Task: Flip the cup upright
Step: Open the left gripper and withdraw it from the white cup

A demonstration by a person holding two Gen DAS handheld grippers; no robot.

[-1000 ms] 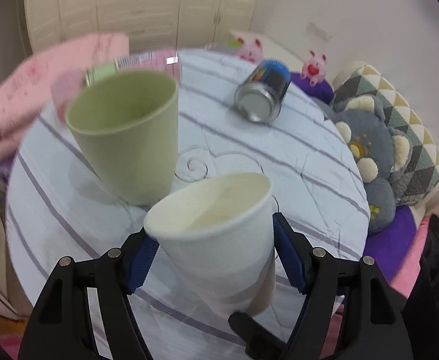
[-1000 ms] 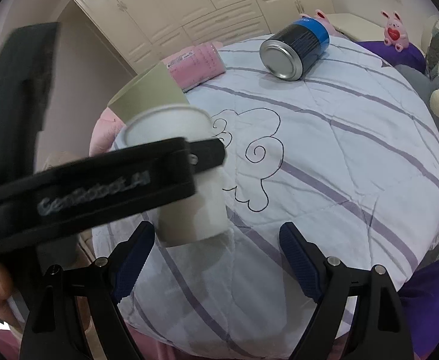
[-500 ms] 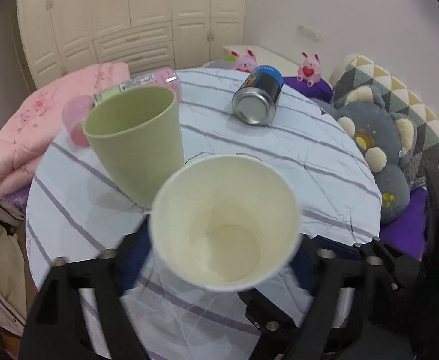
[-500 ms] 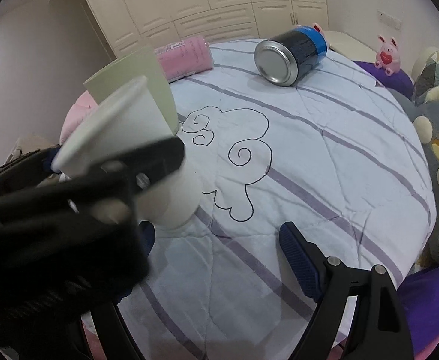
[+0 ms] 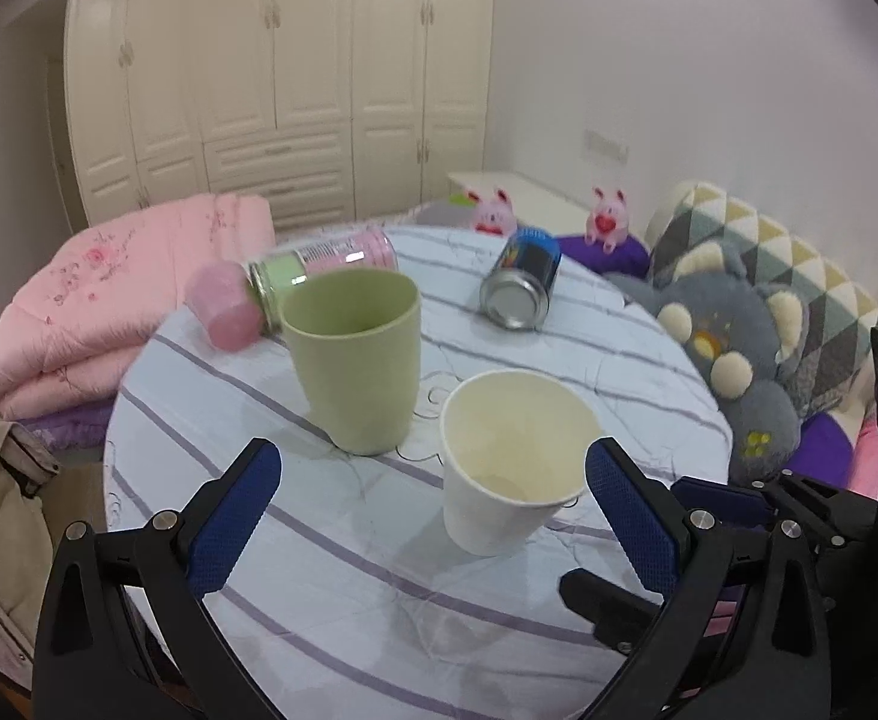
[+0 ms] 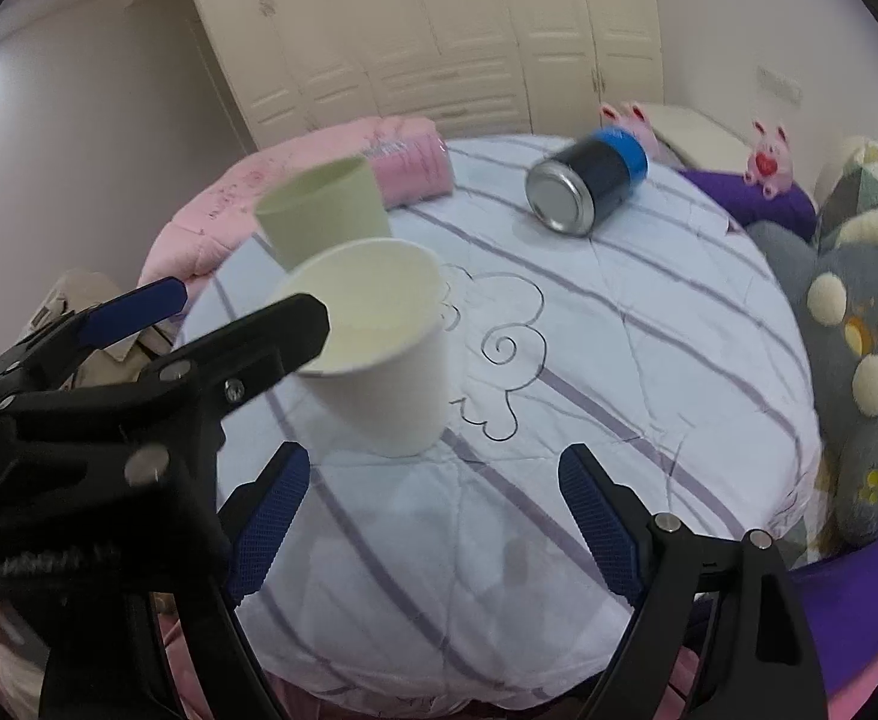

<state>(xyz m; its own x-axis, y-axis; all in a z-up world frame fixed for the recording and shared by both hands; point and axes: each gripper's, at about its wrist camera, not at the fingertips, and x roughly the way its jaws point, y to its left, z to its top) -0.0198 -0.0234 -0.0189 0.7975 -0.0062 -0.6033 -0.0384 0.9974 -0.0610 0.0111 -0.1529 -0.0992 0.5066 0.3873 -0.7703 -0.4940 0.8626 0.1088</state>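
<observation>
A white paper cup (image 5: 514, 462) stands upright on the round striped table (image 5: 330, 606), mouth up; it also shows in the right wrist view (image 6: 378, 348). My left gripper (image 5: 432, 510) is open, its blue-padded fingers apart on either side of the cup and not touching it. In the right wrist view the left gripper's fingers (image 6: 240, 360) hang beside the cup. My right gripper (image 6: 432, 522) is open and empty, low near the table's front edge, a little in front of the cup.
A green cup (image 5: 351, 360) stands upright just behind the paper cup. A pink-lidded bottle (image 5: 294, 288) and a blue can (image 5: 523, 288) lie on their sides farther back. A pink quilt (image 5: 108, 300) is on the left, grey plush cushions (image 5: 733, 336) on the right.
The left gripper turned the paper cup mouth up, set it on the table, opened and drew back. The right gripper stayed open and barely moved.
</observation>
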